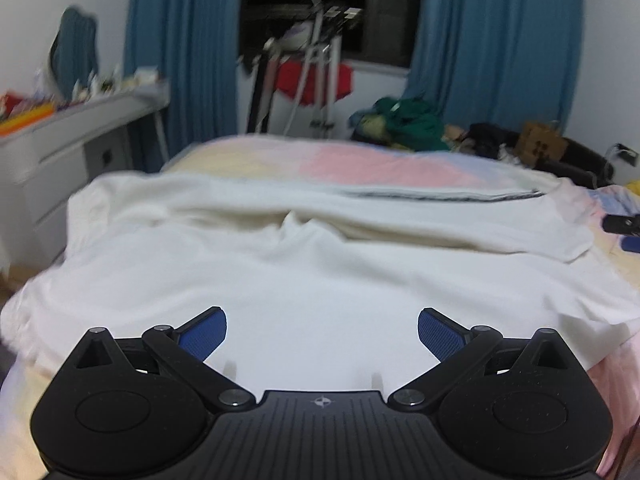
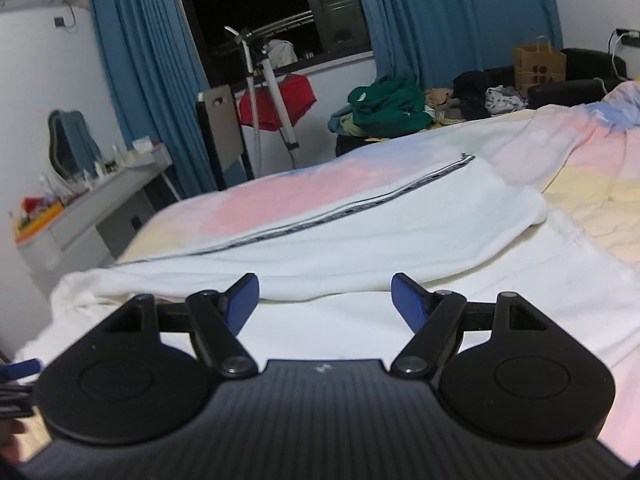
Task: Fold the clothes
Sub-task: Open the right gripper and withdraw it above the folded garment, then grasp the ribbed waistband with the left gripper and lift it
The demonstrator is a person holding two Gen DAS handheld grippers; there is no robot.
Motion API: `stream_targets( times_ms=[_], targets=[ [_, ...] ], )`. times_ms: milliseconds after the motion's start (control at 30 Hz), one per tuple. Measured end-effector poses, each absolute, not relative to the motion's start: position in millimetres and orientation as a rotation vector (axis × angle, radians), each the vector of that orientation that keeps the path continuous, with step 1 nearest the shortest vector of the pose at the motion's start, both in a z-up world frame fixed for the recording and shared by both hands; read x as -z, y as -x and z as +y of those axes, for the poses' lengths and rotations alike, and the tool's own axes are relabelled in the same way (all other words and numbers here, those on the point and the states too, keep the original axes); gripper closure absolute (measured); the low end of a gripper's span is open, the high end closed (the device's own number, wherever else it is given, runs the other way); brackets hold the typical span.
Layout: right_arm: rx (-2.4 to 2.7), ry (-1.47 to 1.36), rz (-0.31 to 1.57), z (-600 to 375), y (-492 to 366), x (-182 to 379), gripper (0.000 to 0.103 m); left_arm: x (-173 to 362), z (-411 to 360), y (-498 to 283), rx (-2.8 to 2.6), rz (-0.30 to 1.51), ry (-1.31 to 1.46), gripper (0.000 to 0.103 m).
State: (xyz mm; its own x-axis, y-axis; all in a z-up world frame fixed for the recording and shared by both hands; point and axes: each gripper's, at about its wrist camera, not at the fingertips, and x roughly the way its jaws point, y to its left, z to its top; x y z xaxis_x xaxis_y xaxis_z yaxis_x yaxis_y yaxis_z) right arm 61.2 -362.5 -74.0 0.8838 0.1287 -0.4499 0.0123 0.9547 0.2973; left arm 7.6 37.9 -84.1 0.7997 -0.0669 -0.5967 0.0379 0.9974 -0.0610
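Note:
A white garment (image 1: pixel 304 272) lies spread across the pastel bedspread (image 1: pixel 344 160), with its far part folded over and a dark striped hem (image 1: pixel 440 196) along the far edge. My left gripper (image 1: pixel 322 334) is open and empty, just above the garment's near part. In the right wrist view the same garment (image 2: pixel 380 220) shows its folded flap and striped hem (image 2: pixel 340 212). My right gripper (image 2: pixel 324 300) is open and empty over the garment's near edge. The right gripper's tip also shows at the right edge of the left wrist view (image 1: pixel 626 226).
A grey dresser (image 1: pixel 80 140) with clutter stands left of the bed. A drying rack (image 1: pixel 316 68) with a red cloth stands by the dark window. A pile of green clothes (image 2: pixel 388 106), a paper bag (image 2: pixel 538 64) and a black sofa (image 2: pixel 576 76) lie beyond the bed.

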Motion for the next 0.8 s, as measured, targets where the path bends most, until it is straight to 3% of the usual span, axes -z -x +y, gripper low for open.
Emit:
stream_targets(
  times_ms=[200, 400, 800],
  targets=[
    [0.0, -0.353, 0.509, -381.1, -65.8, 86.0, 0.028, 82.0, 85.1, -7.0, -0.092, 0.805, 0.131, 0.0],
    [0.05, -0.387, 0.524, -391.1, -70.0, 96.9, 0.028, 78.7, 152.8, -2.9, -0.257, 0.95, 0.396, 0.0],
    [0.133, -0.443, 0.573, -405.6, -69.9, 108.4, 0.028, 133.2, 224.7, -12.8, -0.291, 0.978, 0.851, 0.001]
  ],
)
